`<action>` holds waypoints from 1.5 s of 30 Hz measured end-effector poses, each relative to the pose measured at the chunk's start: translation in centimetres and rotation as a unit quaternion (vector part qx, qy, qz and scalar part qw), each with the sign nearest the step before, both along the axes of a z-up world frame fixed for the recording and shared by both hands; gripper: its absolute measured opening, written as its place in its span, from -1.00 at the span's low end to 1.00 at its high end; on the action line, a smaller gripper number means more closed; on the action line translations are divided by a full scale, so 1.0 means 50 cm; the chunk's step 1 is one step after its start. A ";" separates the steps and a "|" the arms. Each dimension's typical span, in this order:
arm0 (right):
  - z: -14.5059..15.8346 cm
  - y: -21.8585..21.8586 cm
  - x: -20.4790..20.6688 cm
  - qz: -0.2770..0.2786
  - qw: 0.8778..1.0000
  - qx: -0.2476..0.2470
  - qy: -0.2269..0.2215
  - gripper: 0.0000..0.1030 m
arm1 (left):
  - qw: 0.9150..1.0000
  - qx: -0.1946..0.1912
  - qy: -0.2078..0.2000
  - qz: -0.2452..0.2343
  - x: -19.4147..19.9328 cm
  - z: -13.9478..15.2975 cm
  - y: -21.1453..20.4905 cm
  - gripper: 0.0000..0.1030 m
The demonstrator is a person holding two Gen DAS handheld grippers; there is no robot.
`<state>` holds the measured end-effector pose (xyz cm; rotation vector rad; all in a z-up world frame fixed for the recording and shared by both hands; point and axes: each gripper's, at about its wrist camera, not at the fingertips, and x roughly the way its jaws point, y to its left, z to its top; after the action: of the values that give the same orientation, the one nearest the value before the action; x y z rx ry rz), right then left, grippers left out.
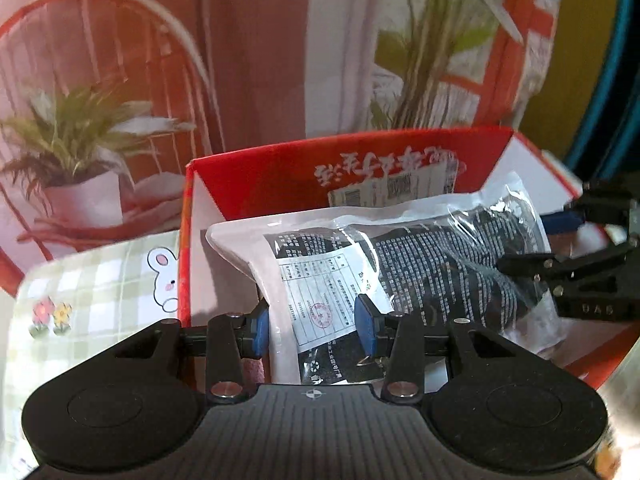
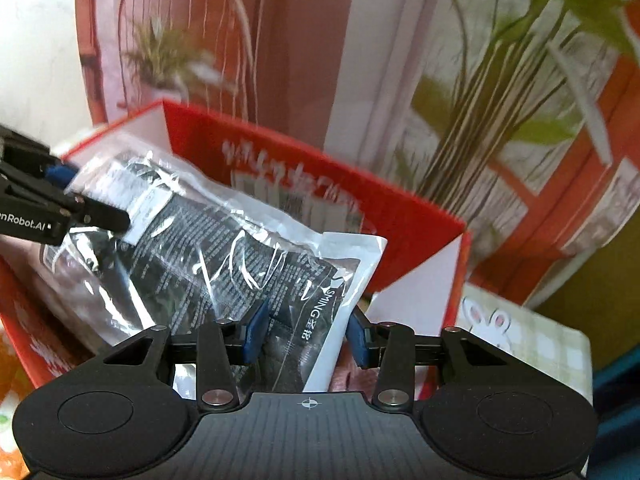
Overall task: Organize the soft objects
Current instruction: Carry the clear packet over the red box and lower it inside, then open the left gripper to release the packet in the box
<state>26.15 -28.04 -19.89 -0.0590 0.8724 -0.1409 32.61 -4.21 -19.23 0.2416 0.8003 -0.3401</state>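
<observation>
A clear plastic bag holding dark folded fabric with white print (image 1: 420, 256) lies over an open red cardboard box (image 1: 248, 176). My left gripper (image 1: 312, 330) is open, its blue pads on either side of the bag's near white edge. My right gripper (image 2: 306, 330) is open around the bag's other end (image 2: 224, 248), which bears a white printed strip. Each gripper shows in the other's view: the right one at the bag's far end (image 1: 560, 240), the left one likewise (image 2: 76, 192). The same box shows in the right wrist view (image 2: 400, 216).
A green-checked cloth with a white rabbit and flowers (image 1: 88, 288) covers the surface beside the box; it also shows in the right wrist view (image 2: 520, 332). Behind stands a pink and red backdrop printed with a chair and plants (image 1: 120, 100).
</observation>
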 end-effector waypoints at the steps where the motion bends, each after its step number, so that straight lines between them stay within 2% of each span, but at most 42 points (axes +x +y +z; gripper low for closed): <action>1: -0.004 0.003 0.004 0.001 1.000 -0.001 0.010 -0.26 | 1.000 0.005 0.001 -0.004 -0.001 -0.001 -0.005 -0.13; 4: -0.007 0.008 0.014 0.000 0.999 -0.008 0.035 -0.26 | 1.000 0.027 0.005 -0.012 -0.004 -0.007 -0.020 -0.13; 7: -0.016 0.023 0.024 0.016 0.998 -0.027 0.063 -0.26 | 0.999 0.032 0.005 -0.015 -0.010 -0.010 -0.021 -0.13; 12: -0.027 0.027 0.036 0.022 0.996 -0.024 0.087 -0.26 | 1.000 0.018 0.007 -0.017 -0.013 -0.003 -0.012 -0.13; 20: -0.033 0.030 0.034 0.020 0.995 -0.027 0.091 -0.25 | 1.000 -0.028 0.012 -0.001 -0.036 0.019 0.012 -0.08; 23: -0.025 0.033 0.025 0.012 0.997 -0.034 0.075 -0.20 | 0.999 -0.041 -0.005 0.005 -0.057 0.037 0.024 0.12; 25: -0.013 0.034 0.011 -0.003 0.998 -0.037 0.052 0.06 | 0.998 -0.054 -0.018 0.007 -0.073 0.054 0.034 0.18; 28: 0.020 0.034 -0.020 -0.016 0.999 -0.029 0.008 0.31 | 0.997 -0.068 -0.037 0.009 -0.098 0.084 0.044 0.30; 33: 0.077 0.051 -0.074 -0.022 0.999 -0.021 -0.045 0.36 | 0.994 -0.088 -0.064 0.009 -0.147 0.129 0.050 0.41; 36: 0.105 0.067 -0.113 -0.024 0.997 -0.001 -0.077 0.36 | 0.993 -0.096 -0.071 0.008 -0.184 0.141 0.055 0.44; 41: 0.125 0.099 -0.185 -0.027 0.991 0.046 -0.123 0.36 | 0.993 -0.103 -0.064 0.013 -0.247 0.132 0.074 0.45; 45: 0.124 0.129 -0.244 -0.030 0.986 0.064 -0.149 0.36 | 0.993 -0.098 -0.055 0.024 -0.287 0.107 0.096 0.44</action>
<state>13.94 -21.57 -13.67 0.1065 0.5826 -0.1459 18.27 0.60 -13.89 0.0572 0.6580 -0.3546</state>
